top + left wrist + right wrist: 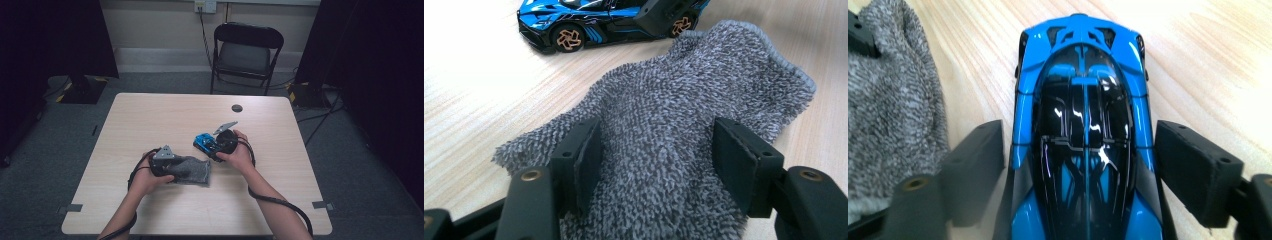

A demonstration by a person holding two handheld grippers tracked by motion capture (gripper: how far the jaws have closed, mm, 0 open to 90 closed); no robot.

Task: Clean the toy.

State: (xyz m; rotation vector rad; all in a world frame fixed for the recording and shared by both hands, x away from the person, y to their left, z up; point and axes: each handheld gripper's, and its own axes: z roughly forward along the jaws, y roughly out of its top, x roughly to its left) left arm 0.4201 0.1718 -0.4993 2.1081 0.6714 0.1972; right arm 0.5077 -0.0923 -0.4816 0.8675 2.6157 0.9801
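Everything here I place against the toy car. The tabletop (150,115) carries it a little right of centre on my side, with bare wood stretching away beyond its nose.

Just to the car's left, close to its flank but apart from it as far as I can tell, lies the grey cloth (684,130), a shaggy piece spread flat with one bound edge turned toward the car. My left gripper (659,165) sits over the end of the cloth farthest from the car. Its jaws are spread part-way, one on either side of a hump of pile, resting in the fabric; I cannot tell whether they truly pinch it.

The blue and black toy car (1083,130) stands on its wheels, nose pointing away from me. My right gripper (1083,170) straddles its rear half. The jaws are parted, with a sliver of gap on each side of the bodywork, so nothing is clamped.

I judge that I am steadying the car while readying the cloth, most likely to wipe it. Next, my right jaws should close gently and evenly on the car's flanks so it cannot roll, and my left should gather the cloth firmly and bring it across onto the glossy roof.
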